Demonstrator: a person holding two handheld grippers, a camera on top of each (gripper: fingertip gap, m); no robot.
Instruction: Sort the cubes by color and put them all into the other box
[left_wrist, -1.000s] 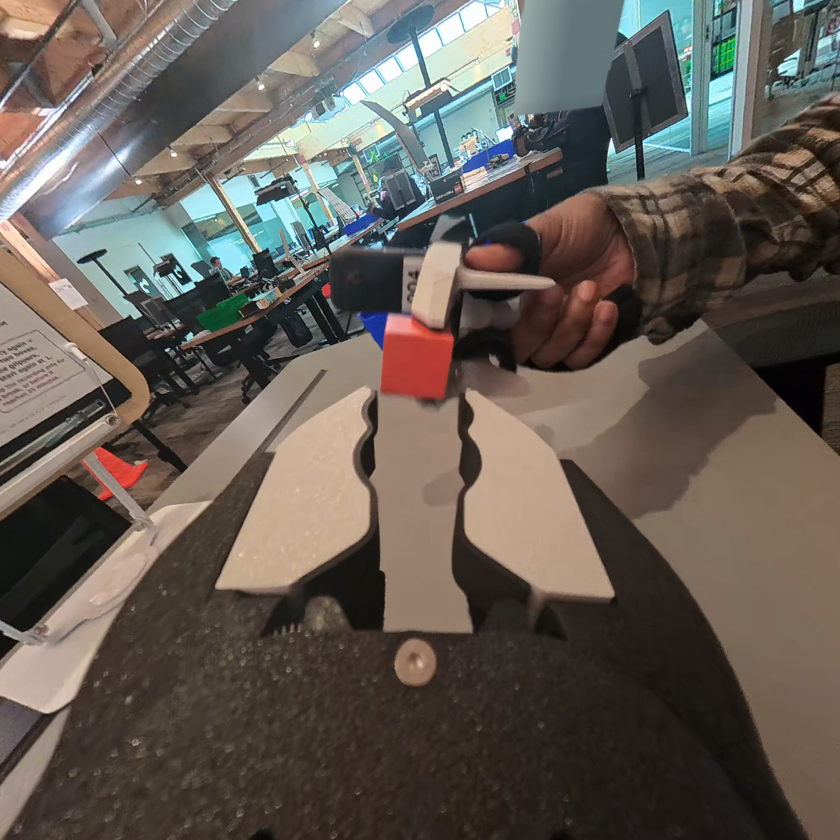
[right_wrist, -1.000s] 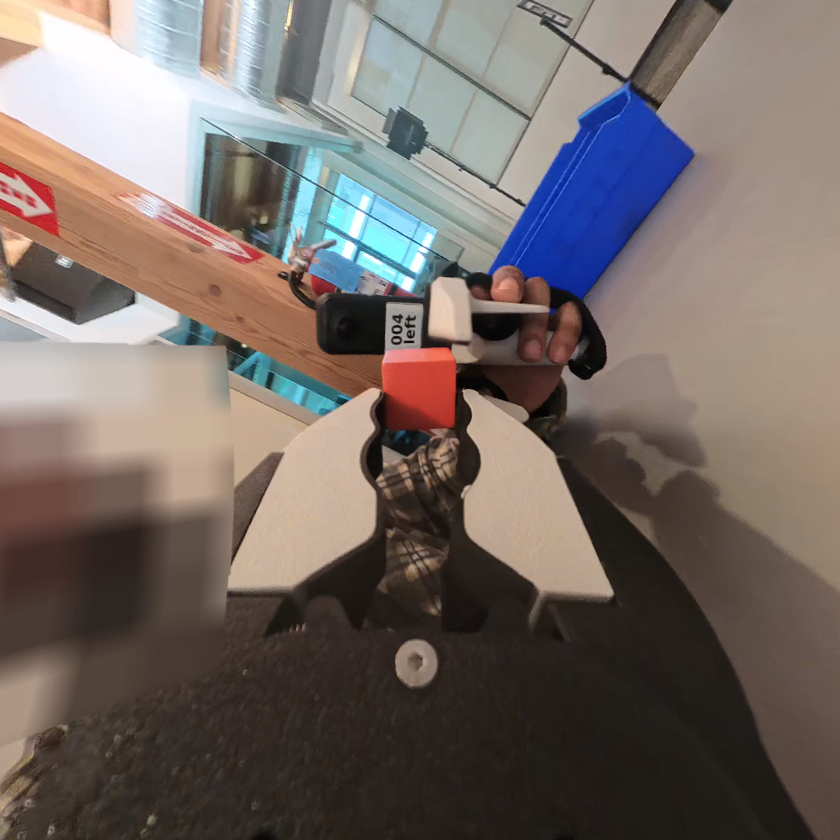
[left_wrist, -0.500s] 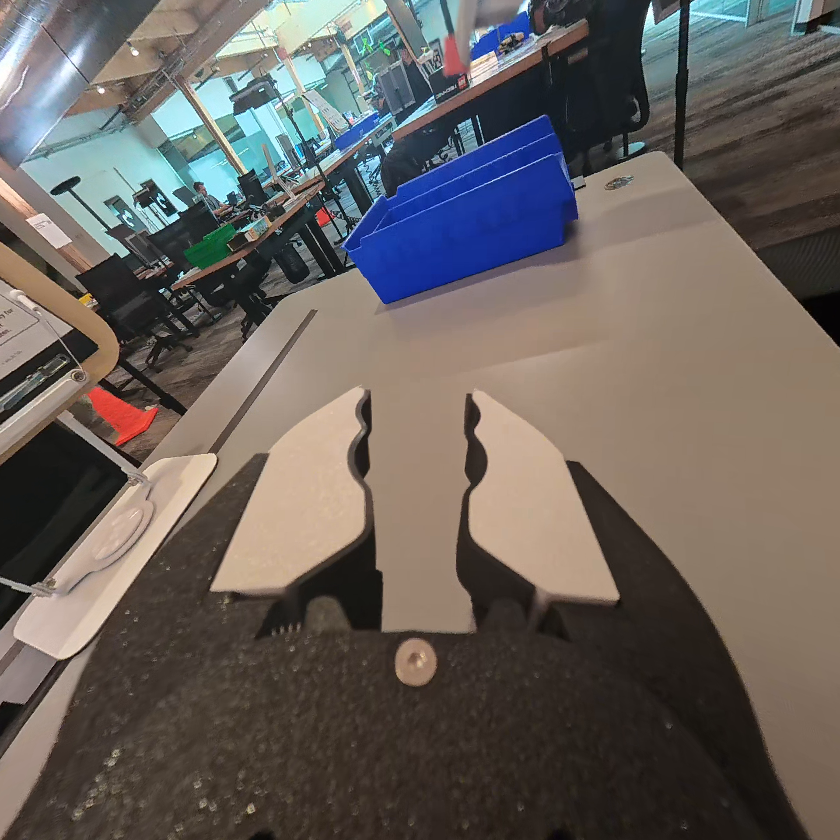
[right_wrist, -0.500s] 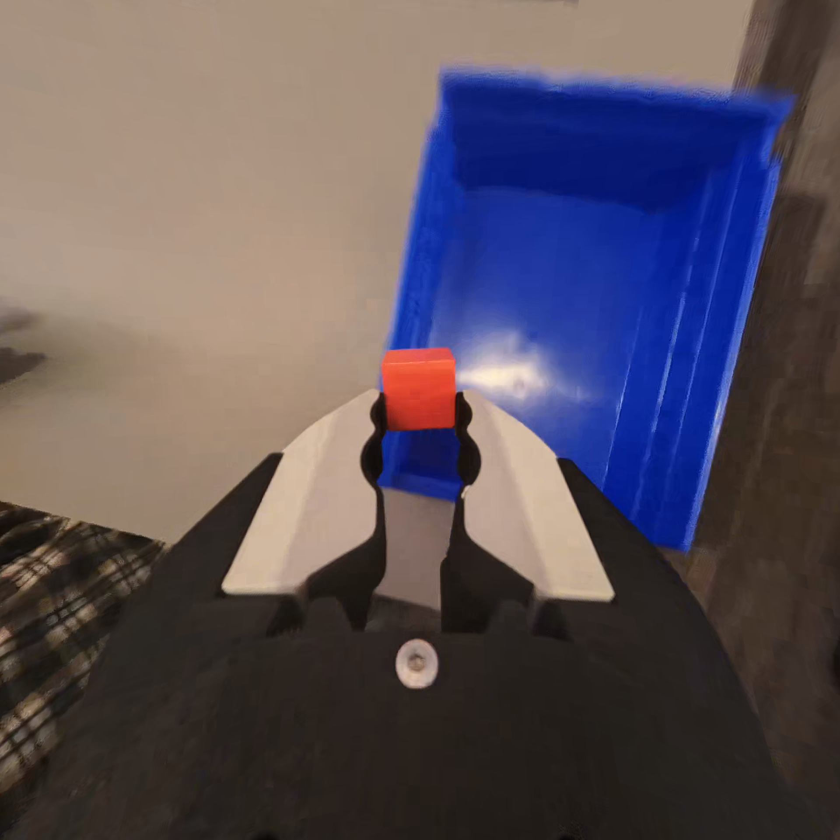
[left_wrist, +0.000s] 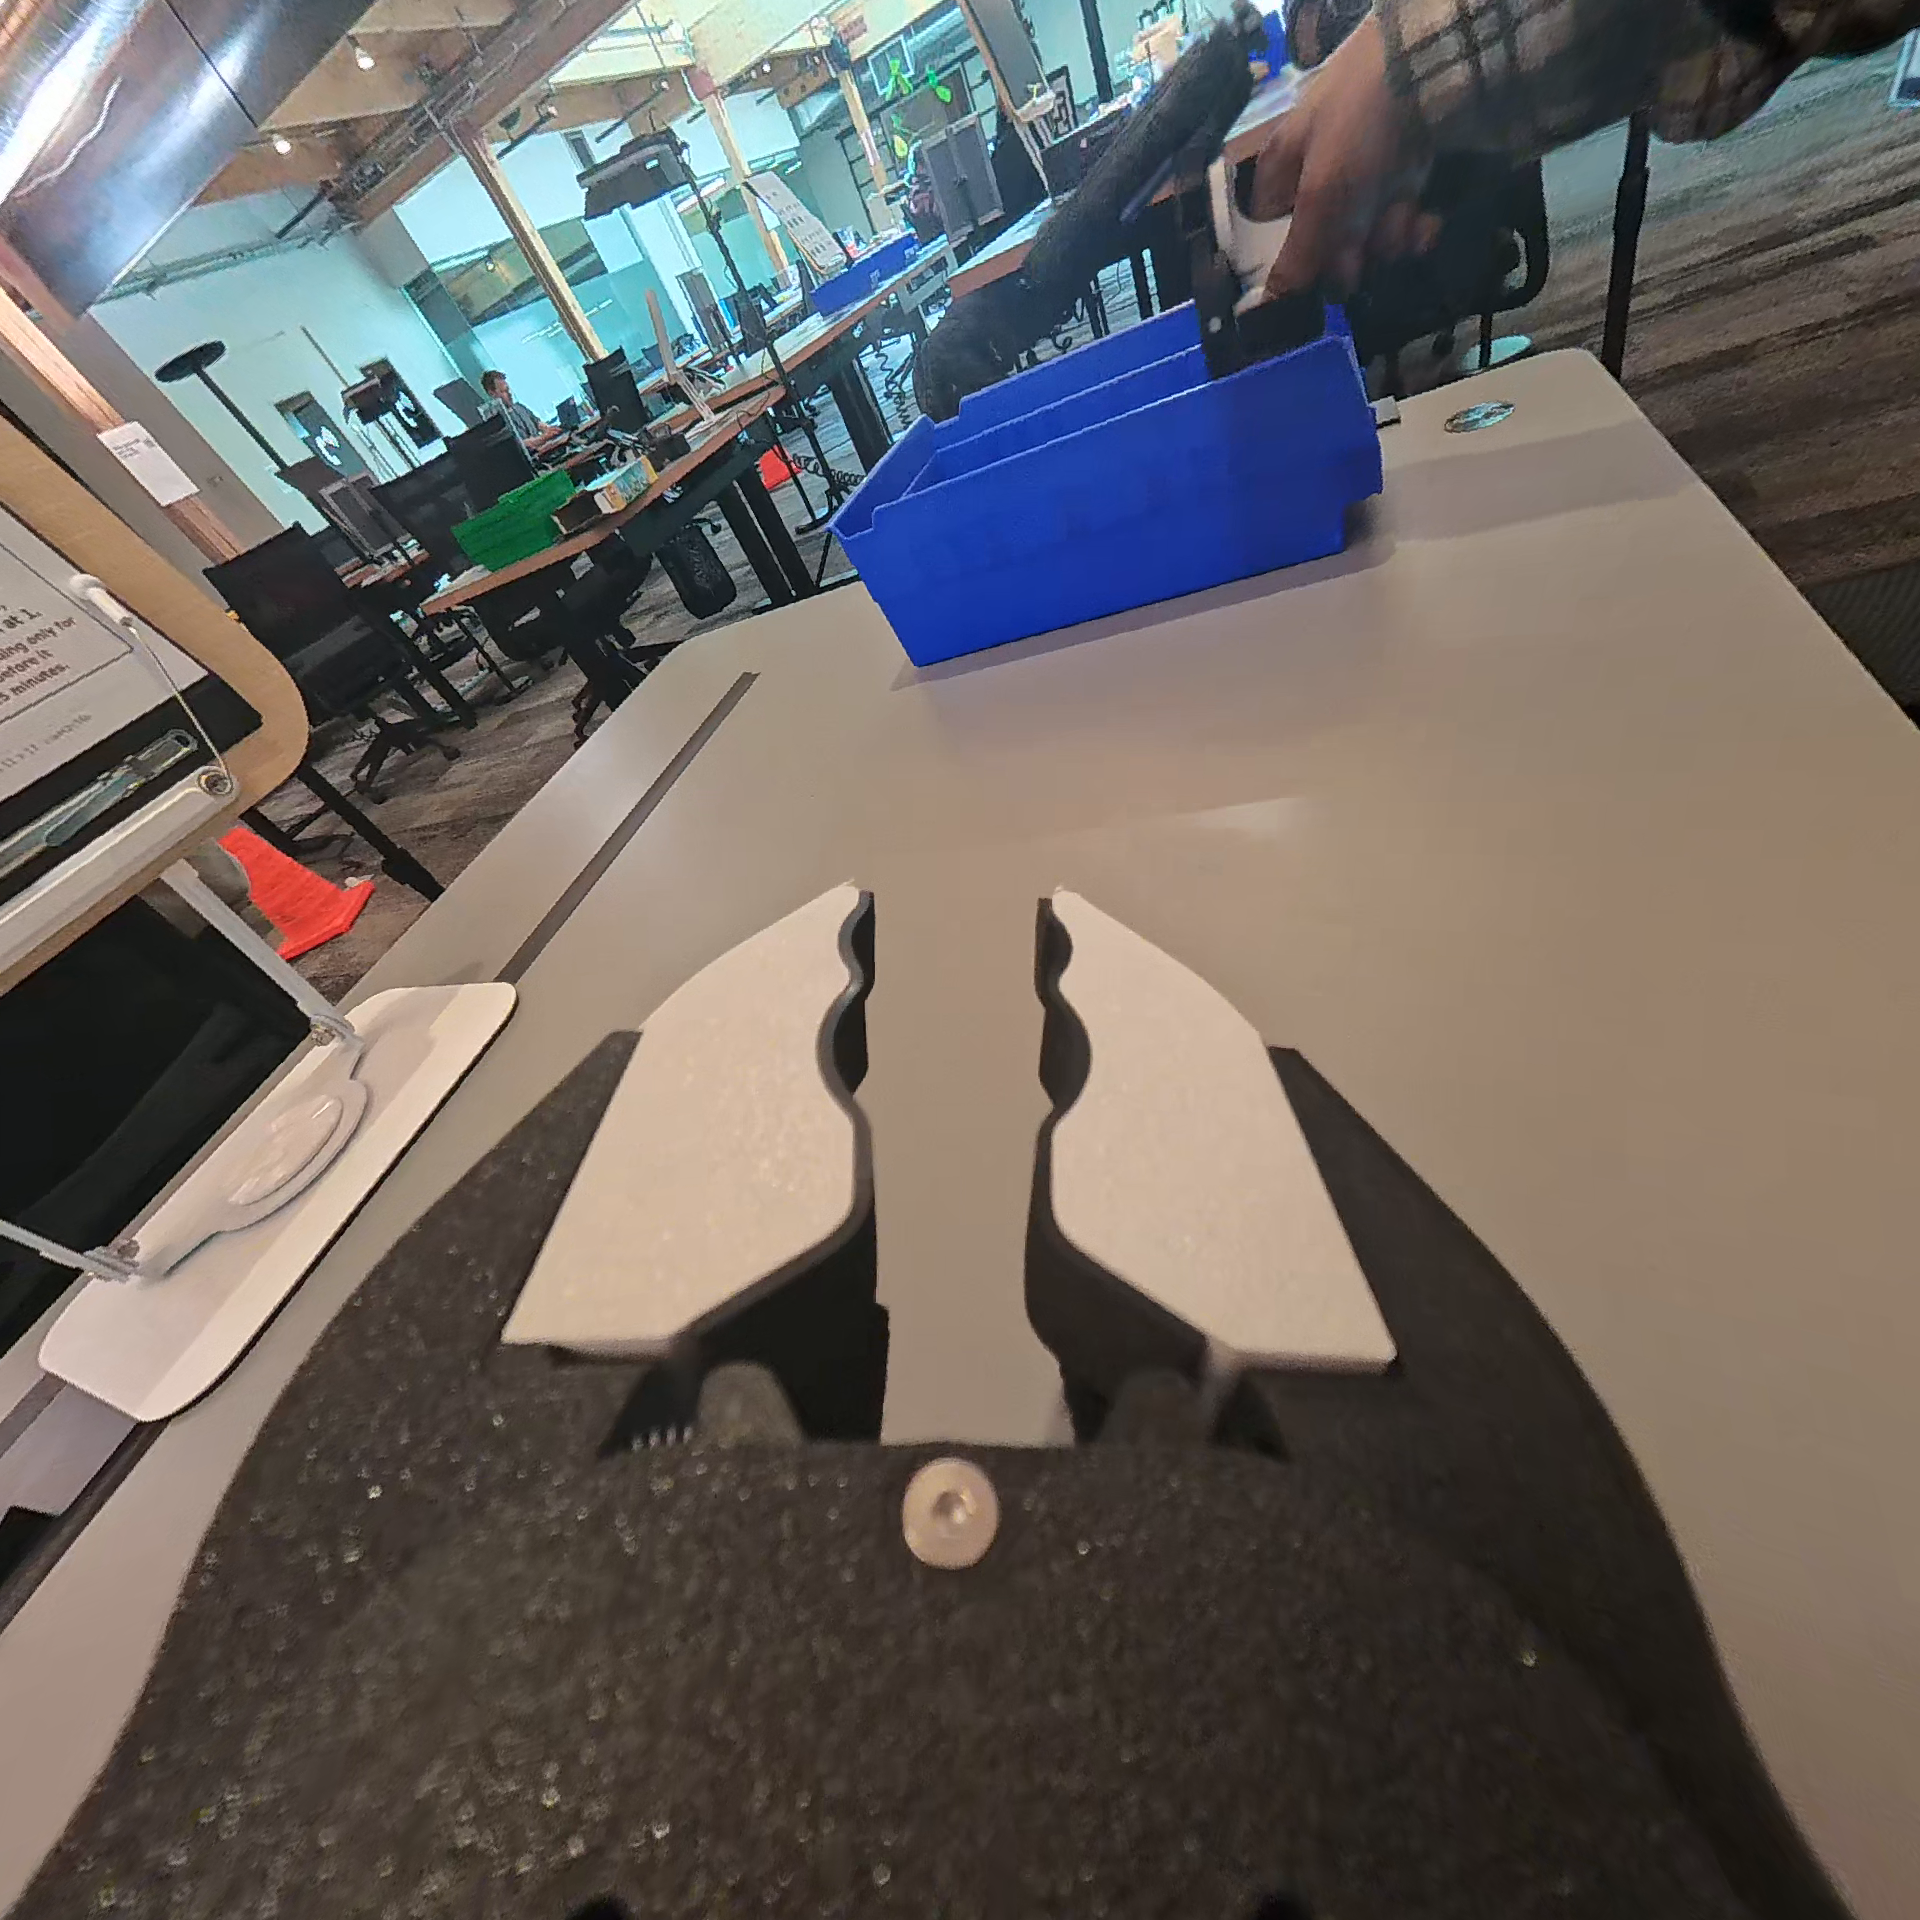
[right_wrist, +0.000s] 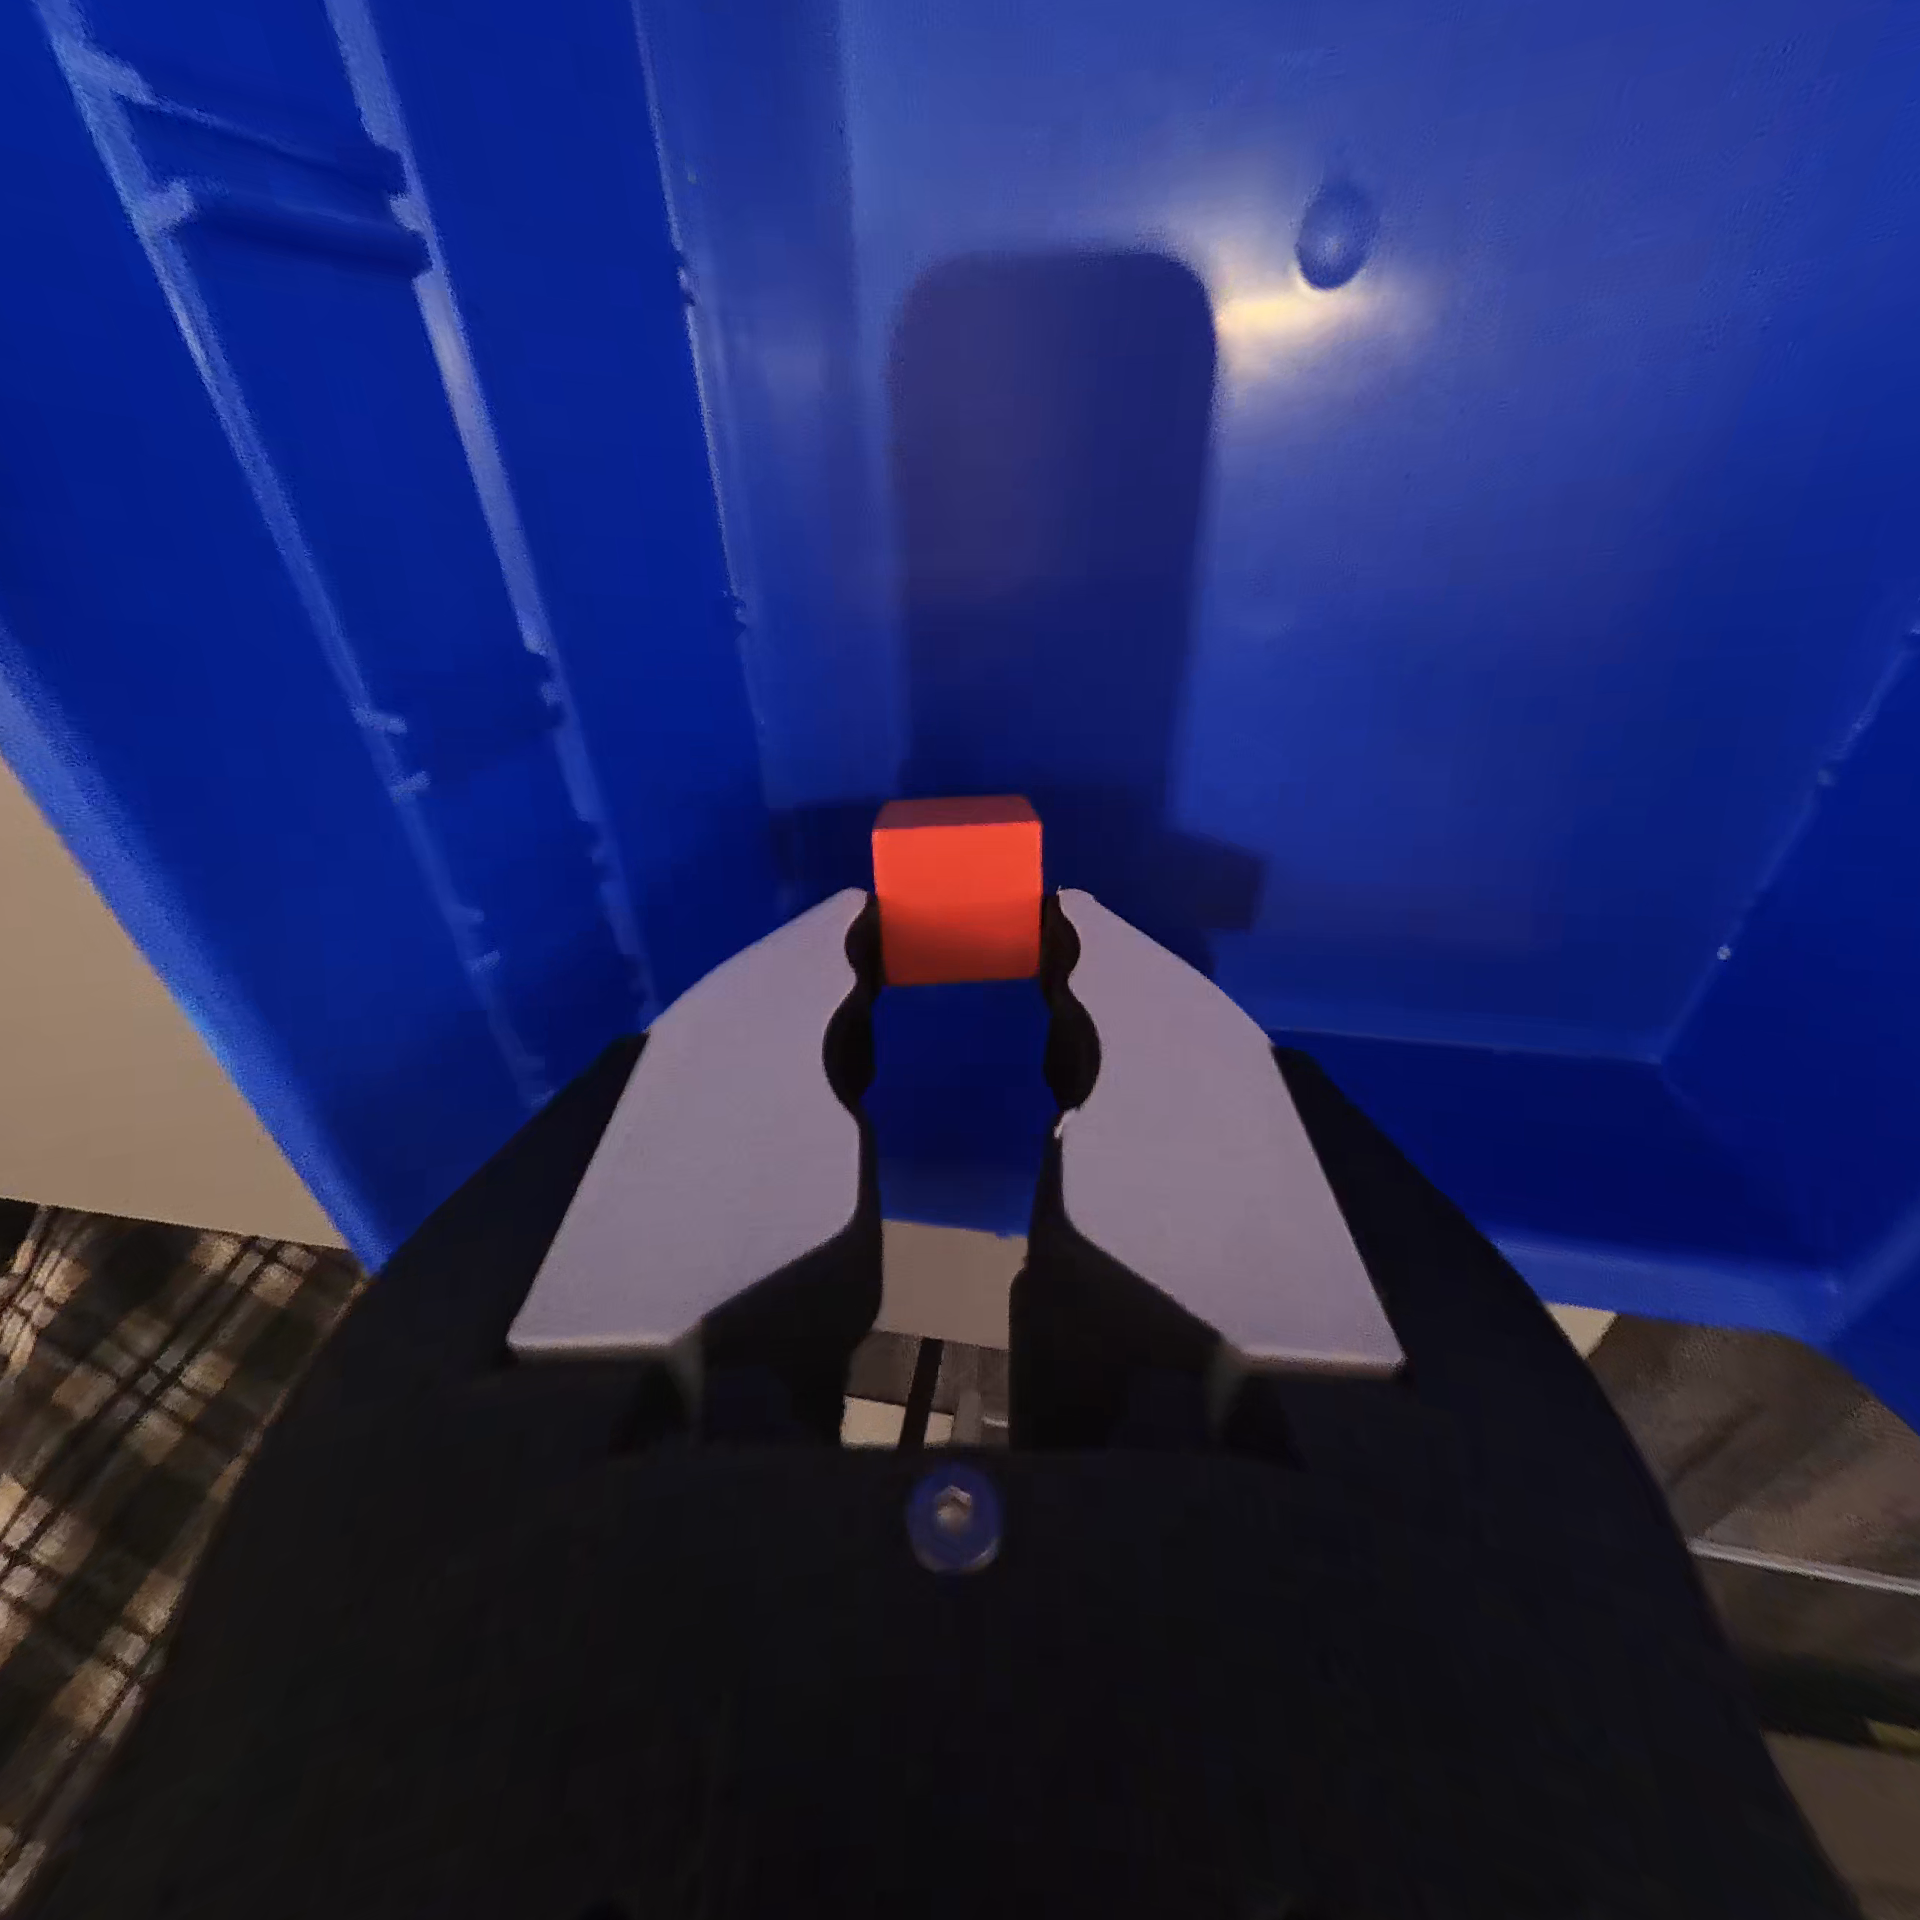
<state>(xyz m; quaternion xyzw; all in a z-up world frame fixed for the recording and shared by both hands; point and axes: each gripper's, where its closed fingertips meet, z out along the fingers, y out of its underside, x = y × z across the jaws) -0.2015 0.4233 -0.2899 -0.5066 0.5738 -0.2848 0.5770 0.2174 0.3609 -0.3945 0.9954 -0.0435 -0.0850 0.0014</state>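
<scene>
Left claw (left_wrist: 954, 914) with pale grey wavy-edged fingers (left_wrist: 727, 1132) on speckled black foam body, silver hex screw (left_wrist: 950, 1524) behind the fingers, right claw (right_wrist: 956, 904) alike, plaid sleeve (left_wrist: 1558, 73)

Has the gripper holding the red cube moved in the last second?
Yes. The right gripper carried the red cube down into the blue box, whose walls now surround it.

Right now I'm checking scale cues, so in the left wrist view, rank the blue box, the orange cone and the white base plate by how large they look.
1. blue box, clearly largest in the picture.
2. white base plate, though it lies much nearer the camera, so its true size is unsure.
3. orange cone, smallest and partly hidden.
</scene>
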